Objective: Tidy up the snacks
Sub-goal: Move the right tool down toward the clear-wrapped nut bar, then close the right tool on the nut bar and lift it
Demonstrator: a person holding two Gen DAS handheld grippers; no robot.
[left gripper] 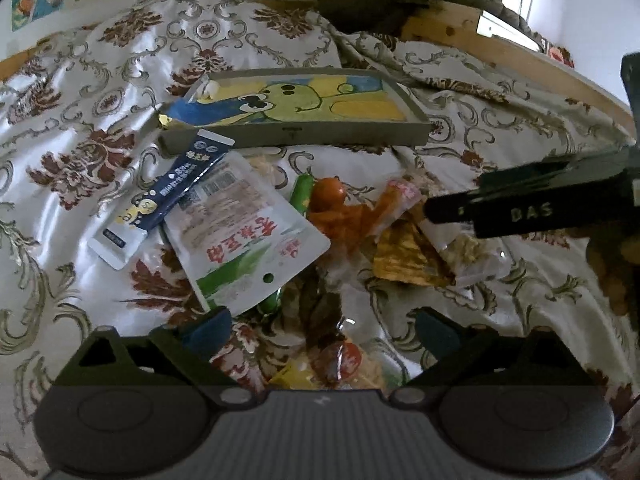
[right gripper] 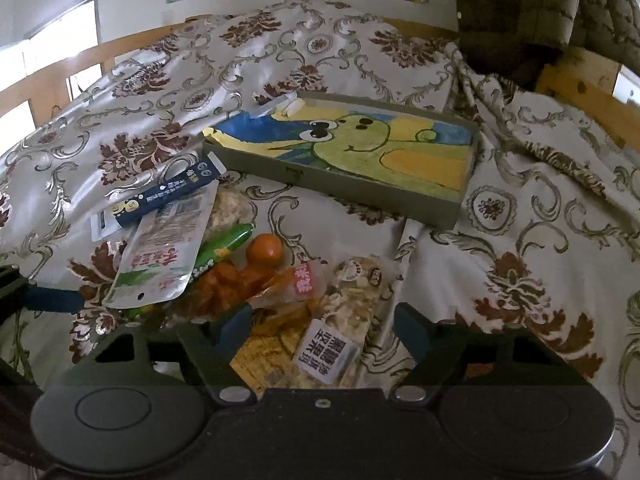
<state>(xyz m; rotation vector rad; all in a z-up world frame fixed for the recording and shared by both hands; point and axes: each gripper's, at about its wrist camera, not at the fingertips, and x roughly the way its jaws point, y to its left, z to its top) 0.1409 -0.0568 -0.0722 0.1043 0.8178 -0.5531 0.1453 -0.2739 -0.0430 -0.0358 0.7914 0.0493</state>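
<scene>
A pile of snack packets lies on a patterned bedspread in front of a shallow grey tray (left gripper: 296, 138) (right gripper: 332, 190) with a green cartoon picture inside. The pile holds a white and green pouch (left gripper: 248, 236) (right gripper: 158, 256), a dark blue stick pack (left gripper: 176, 188) (right gripper: 160, 196), orange packets (left gripper: 340, 212) (right gripper: 236, 280), a gold packet (left gripper: 408, 256) and a clear nut bar (right gripper: 344, 320). My left gripper (left gripper: 320, 332) is open low over the near packets. My right gripper (right gripper: 320, 328) is open over the nut bar and shows at the right of the left wrist view (left gripper: 520, 212).
The floral bedspread (left gripper: 80, 128) (right gripper: 540, 280) is wrinkled, with a fold behind the tray's right end. A wooden bed rail (left gripper: 500, 52) (right gripper: 592, 92) runs along the back. A dark quilted jacket (right gripper: 528, 8) hangs at the back right. Posters are on the wall.
</scene>
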